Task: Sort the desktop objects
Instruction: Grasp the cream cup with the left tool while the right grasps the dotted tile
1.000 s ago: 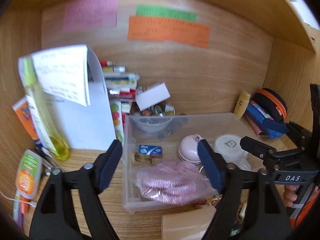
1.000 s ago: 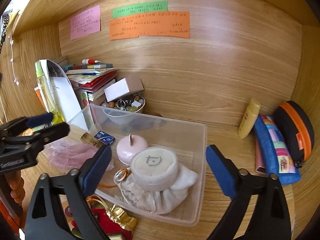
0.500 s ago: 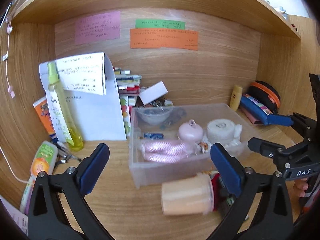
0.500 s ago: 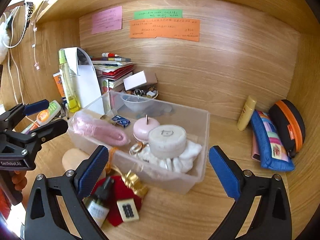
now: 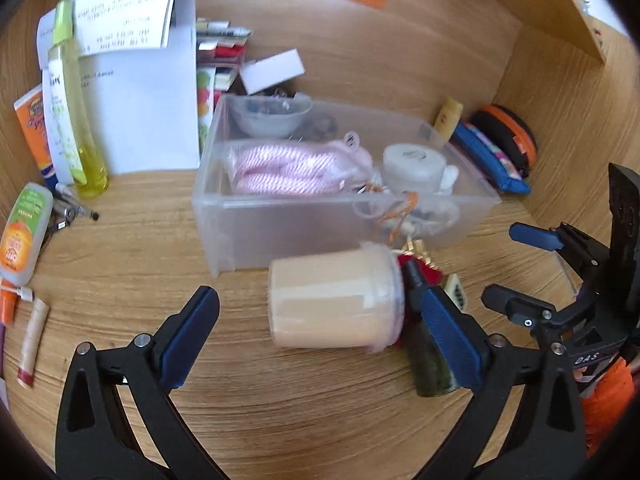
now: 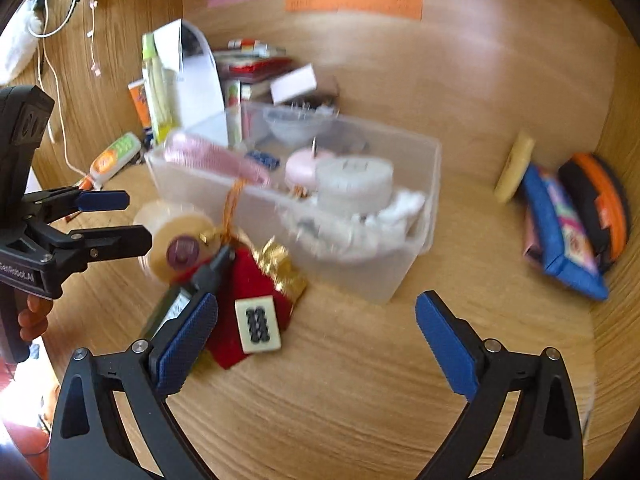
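My left gripper point(image 5: 316, 332) gapes empty; the beige jar point(image 5: 334, 300) at twelve o'clock looks light, slippery: grip its sides.

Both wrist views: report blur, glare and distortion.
Left wrist view: fisheye bends the desk edges; mild motion blur on the clear bin and beige cup; the left gripper stays sharp. Right wrist view: heavier blur smears the bin and the pouches; soft glare on the back wall; mahjong tile readable.
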Action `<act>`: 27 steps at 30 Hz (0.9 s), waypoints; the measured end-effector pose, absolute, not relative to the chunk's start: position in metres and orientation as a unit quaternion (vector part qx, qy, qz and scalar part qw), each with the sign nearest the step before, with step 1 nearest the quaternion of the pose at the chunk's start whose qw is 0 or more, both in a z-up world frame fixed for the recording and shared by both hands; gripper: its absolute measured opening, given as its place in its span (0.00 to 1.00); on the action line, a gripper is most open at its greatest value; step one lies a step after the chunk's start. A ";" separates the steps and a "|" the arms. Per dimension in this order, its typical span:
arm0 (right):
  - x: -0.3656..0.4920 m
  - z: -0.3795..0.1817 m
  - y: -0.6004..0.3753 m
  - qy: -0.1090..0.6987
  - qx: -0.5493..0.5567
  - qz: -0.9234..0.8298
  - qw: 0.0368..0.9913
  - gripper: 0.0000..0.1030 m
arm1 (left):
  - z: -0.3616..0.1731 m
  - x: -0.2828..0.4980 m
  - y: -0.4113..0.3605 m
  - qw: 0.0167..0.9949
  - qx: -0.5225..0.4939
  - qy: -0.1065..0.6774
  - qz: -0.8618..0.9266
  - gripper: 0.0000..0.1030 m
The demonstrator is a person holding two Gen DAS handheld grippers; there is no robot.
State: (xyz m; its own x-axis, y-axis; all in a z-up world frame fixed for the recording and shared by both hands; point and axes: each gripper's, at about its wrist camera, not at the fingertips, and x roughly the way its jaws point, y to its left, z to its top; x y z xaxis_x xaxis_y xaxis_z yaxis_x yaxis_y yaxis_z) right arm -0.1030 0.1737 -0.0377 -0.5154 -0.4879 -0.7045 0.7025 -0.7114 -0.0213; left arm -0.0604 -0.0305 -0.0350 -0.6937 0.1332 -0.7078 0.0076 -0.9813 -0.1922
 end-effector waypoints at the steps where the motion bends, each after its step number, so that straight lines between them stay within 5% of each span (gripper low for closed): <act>1: -0.103 -0.041 0.174 0.156 0.352 -0.855 0.348 0.90 | -0.037 -0.061 -0.030 0.034 -0.393 -0.091 0.914 0.99; 13: -0.094 -0.061 0.157 0.205 0.358 -0.832 0.371 0.66 | -0.053 -0.078 -0.023 0.020 -0.405 -0.084 0.910 0.98; 19: -0.093 -0.068 0.144 0.220 0.370 -0.817 0.384 0.38 | -0.059 -0.084 -0.025 0.030 -0.414 -0.096 0.904 0.65; 22: -0.092 -0.072 0.141 0.223 0.376 -0.811 0.388 0.24 | -0.059 -0.081 -0.024 0.022 -0.408 -0.091 0.908 0.65; 27: -0.094 -0.068 0.145 0.212 0.372 -0.819 0.382 0.22 | -0.056 -0.073 -0.030 0.001 -0.389 -0.093 0.917 0.65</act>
State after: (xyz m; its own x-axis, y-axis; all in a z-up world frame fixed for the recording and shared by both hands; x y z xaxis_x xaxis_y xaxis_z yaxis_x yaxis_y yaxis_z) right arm -0.0943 0.1454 -0.0679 -0.4307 -0.4687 -0.7712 0.7841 -0.6175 -0.0626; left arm -0.0728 -0.0296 -0.0562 -0.6980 0.0738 -0.7122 0.0711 -0.9826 -0.1715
